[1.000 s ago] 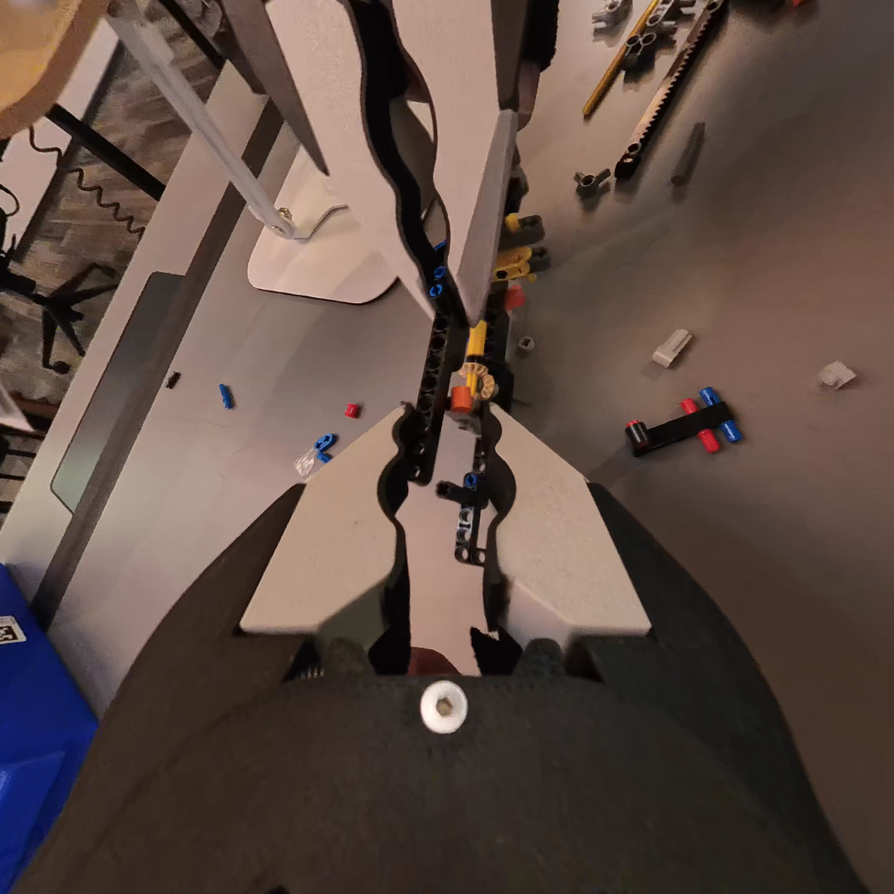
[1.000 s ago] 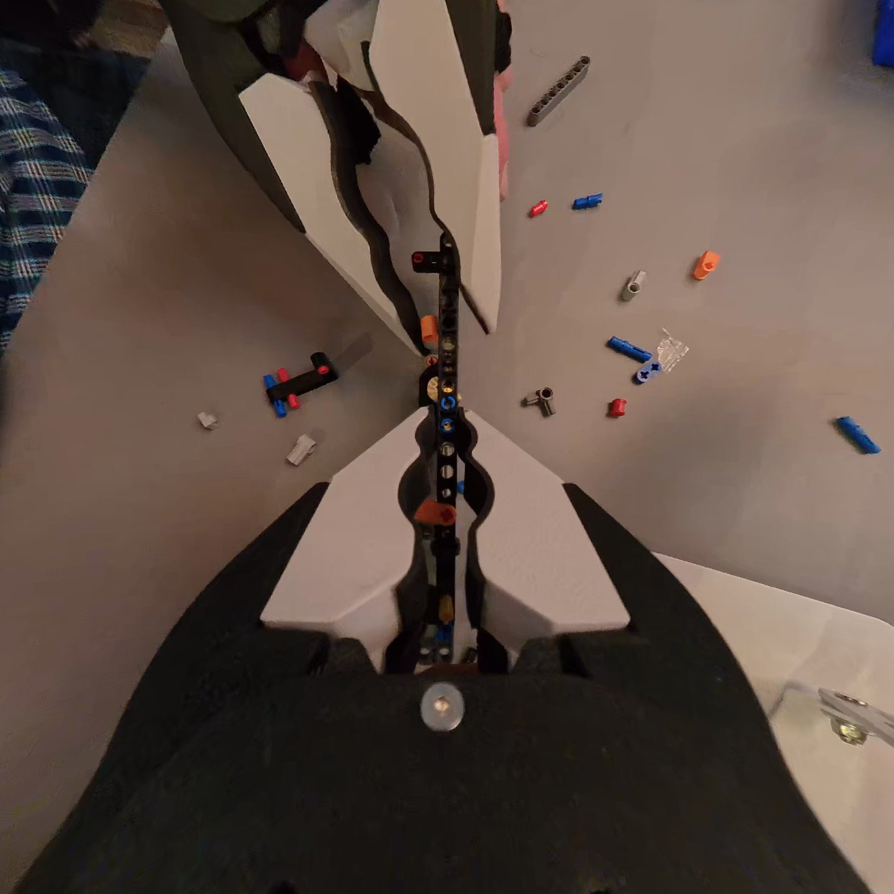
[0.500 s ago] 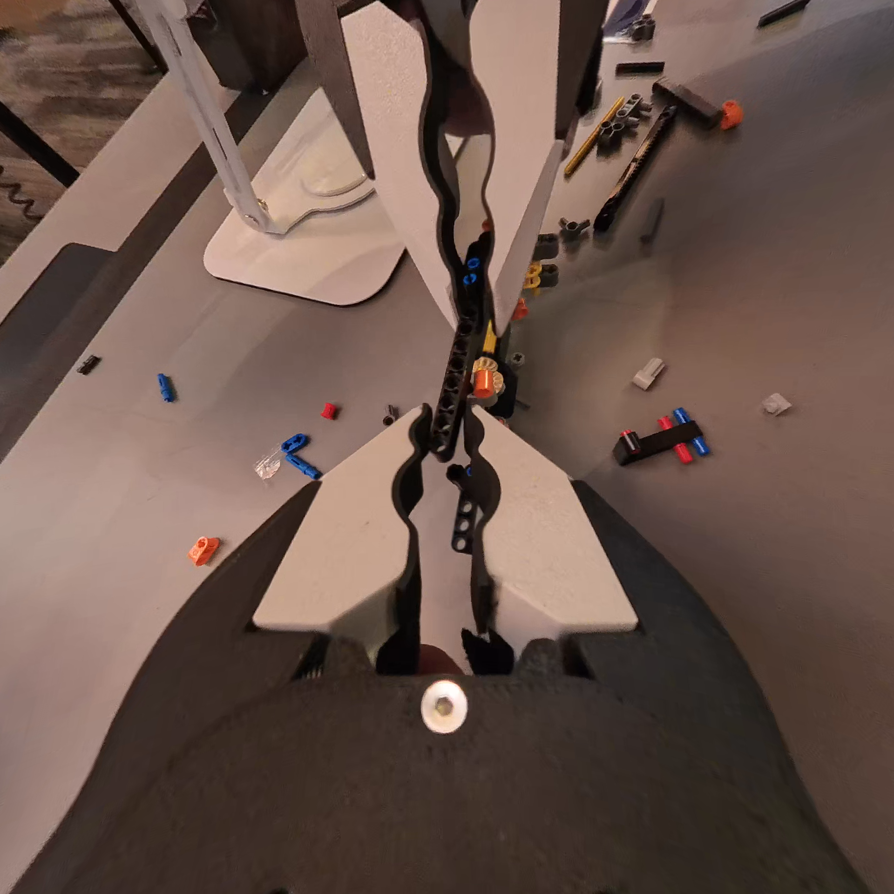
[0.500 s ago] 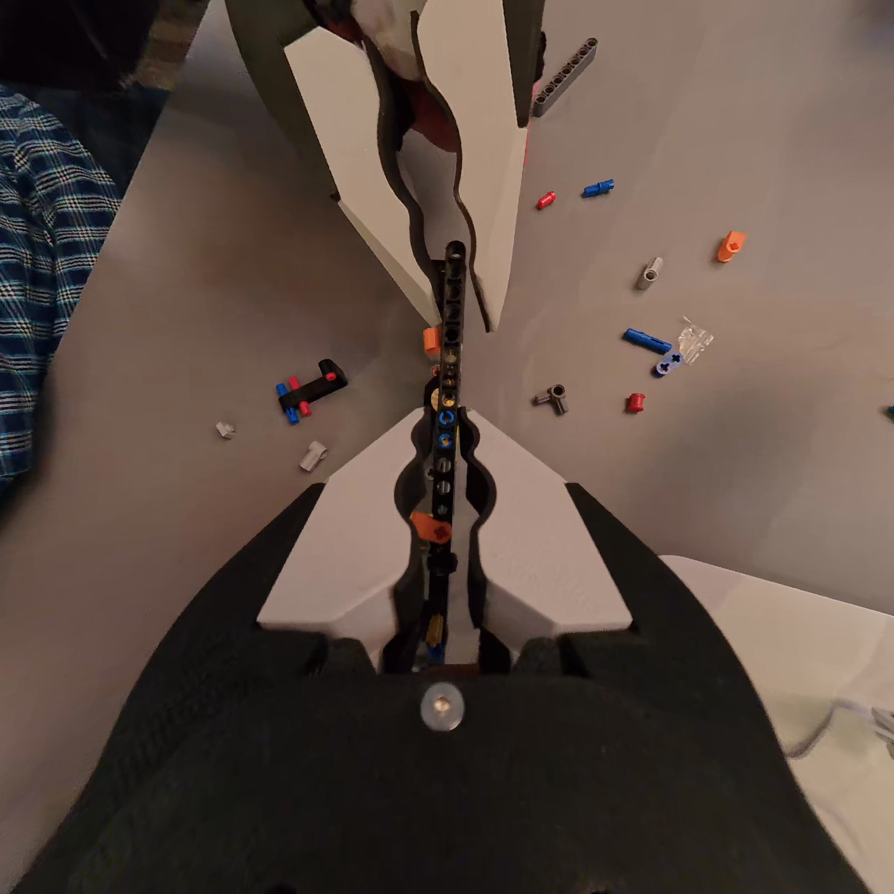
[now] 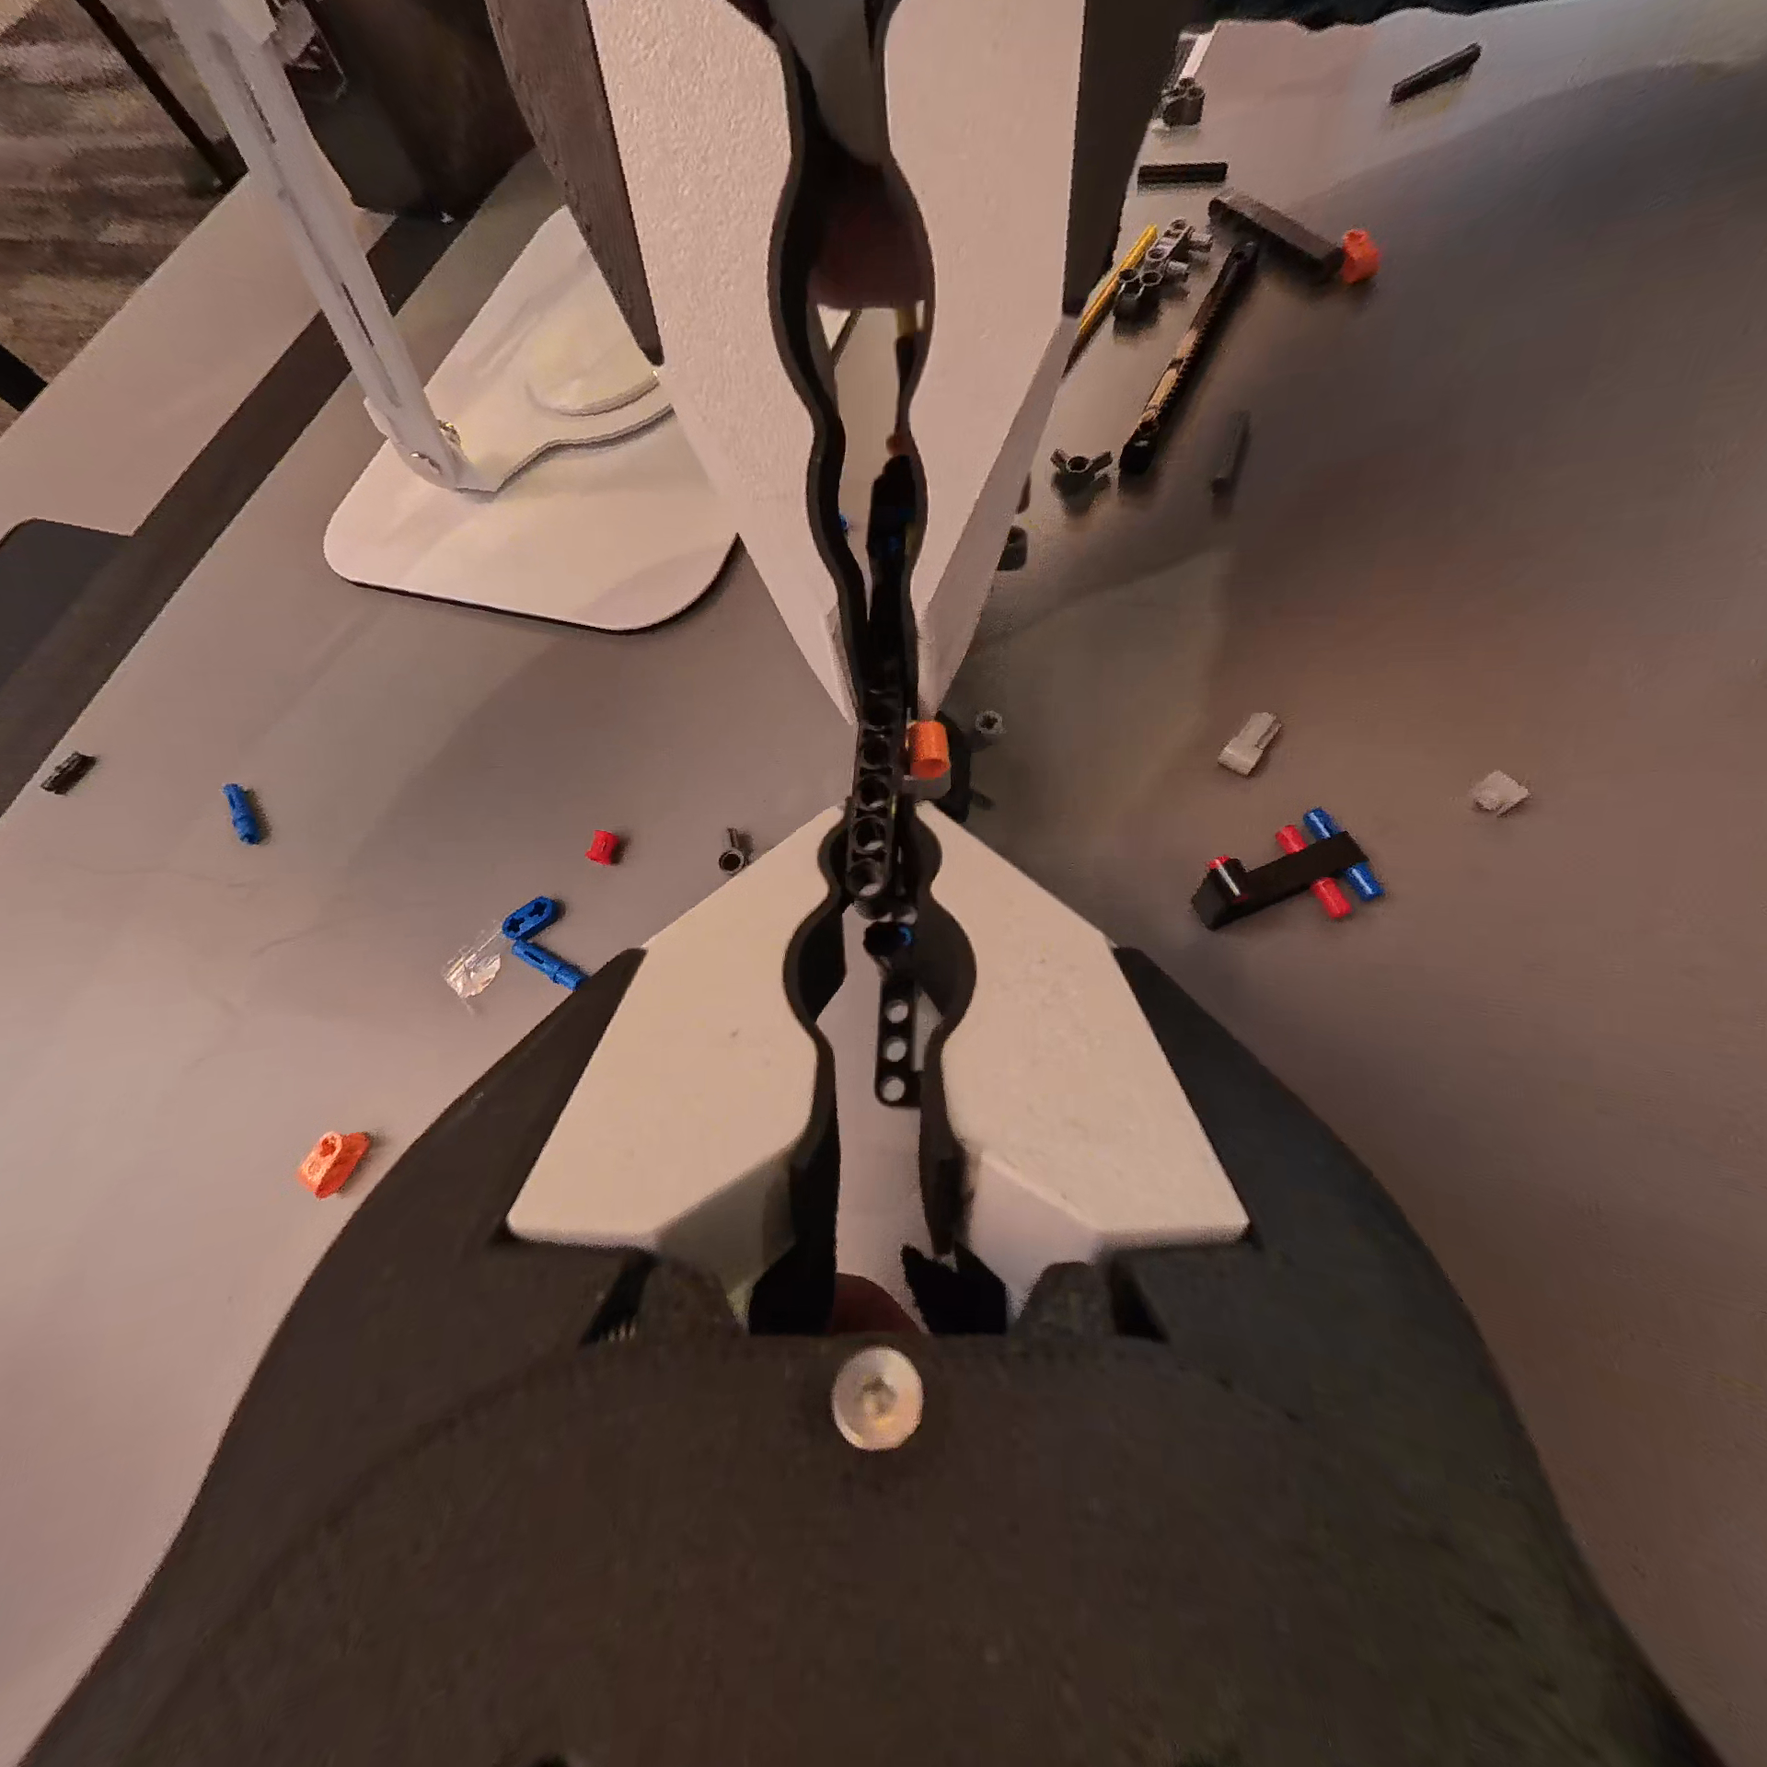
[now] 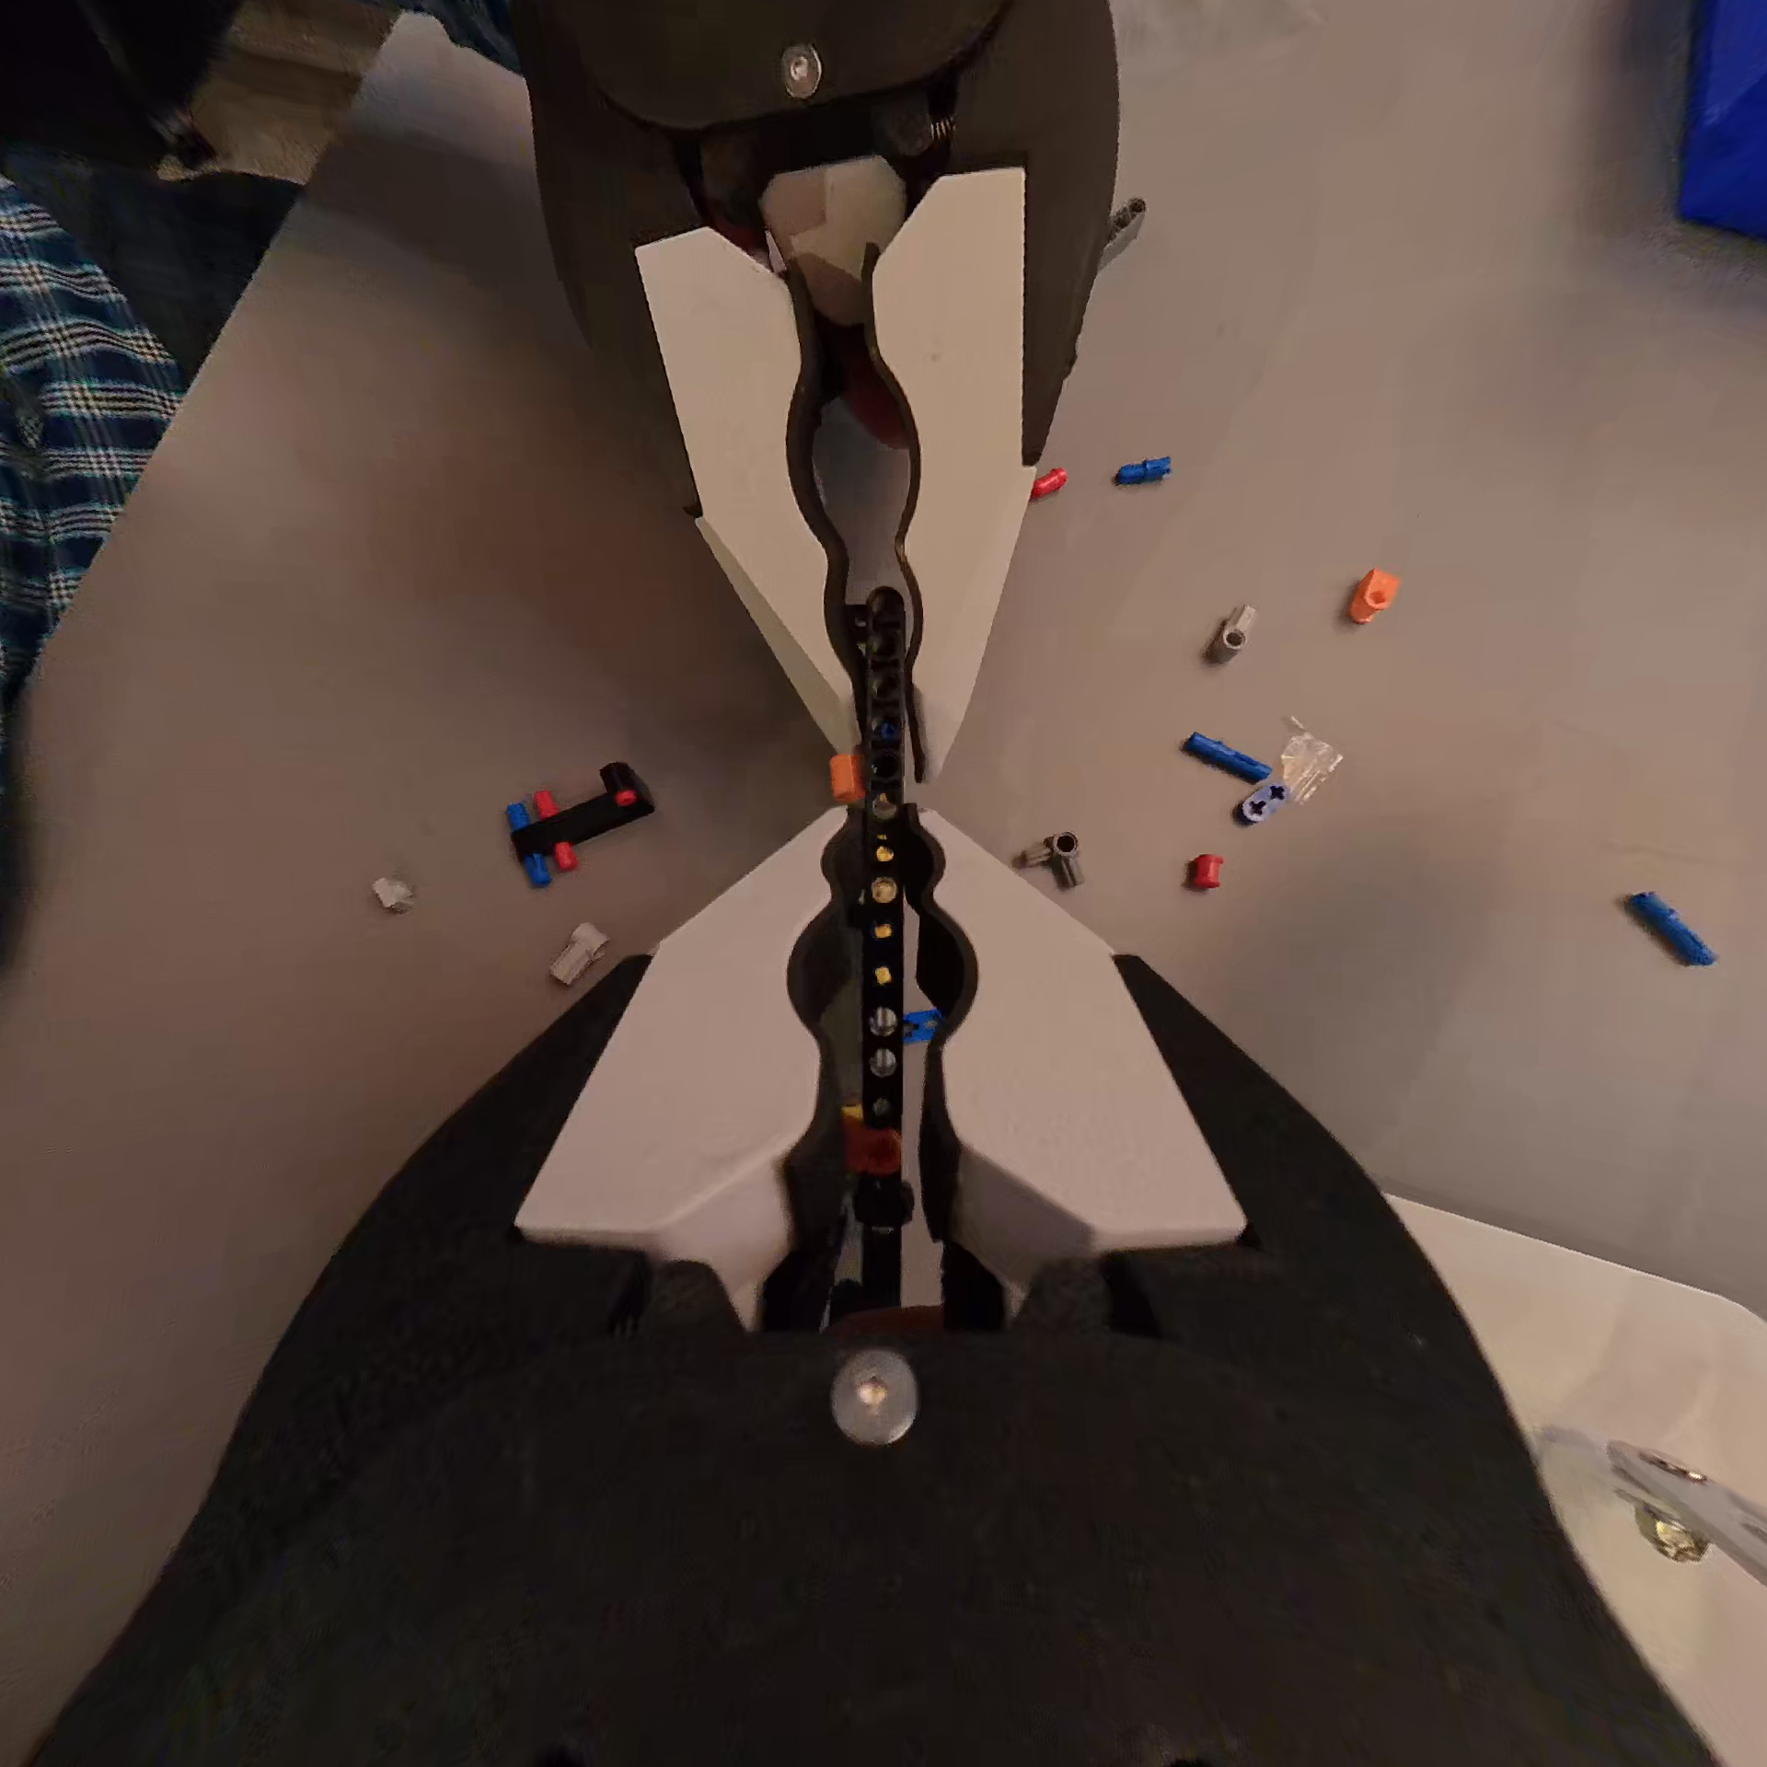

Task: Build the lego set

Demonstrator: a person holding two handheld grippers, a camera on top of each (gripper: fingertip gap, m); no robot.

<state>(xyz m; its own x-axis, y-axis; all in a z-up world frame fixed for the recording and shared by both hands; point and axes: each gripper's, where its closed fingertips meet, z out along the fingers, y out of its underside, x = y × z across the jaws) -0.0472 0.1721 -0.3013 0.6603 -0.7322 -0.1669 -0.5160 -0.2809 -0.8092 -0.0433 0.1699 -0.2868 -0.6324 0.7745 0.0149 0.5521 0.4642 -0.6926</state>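
Note:
A long black Technic beam assembly [image 6: 881, 966] with yellow, blue and red pins and an orange bush [image 6: 845, 776] spans between my two grippers above the grey table [image 6: 1339, 1004]. My right gripper [image 6: 882, 824] is shut on one end of it. My left gripper [image 6: 884, 751] comes in from the top, facing it, shut on the other end. In the left wrist view my left gripper [image 5: 875, 837] grips the black assembly [image 5: 875, 774], with a short black holed beam [image 5: 897, 1047] between its jaws. The right gripper [image 5: 884, 693] grips the far end beside the orange bush [image 5: 926, 749].
Loose parts lie around on the table: a black beam with red and blue pins [image 5: 1281, 875], blue pins [image 5: 241, 813], an orange connector [image 5: 332, 1162], and a toothed rack [image 5: 1186, 354]. A white stand base [image 5: 535, 516] sits at the back left. A plaid sleeve [image 6: 67, 382] shows at the left.
The two grippers have swung into line, tip to tip and facing each other, with the black assembly now straight between them. Both stay shut on it.

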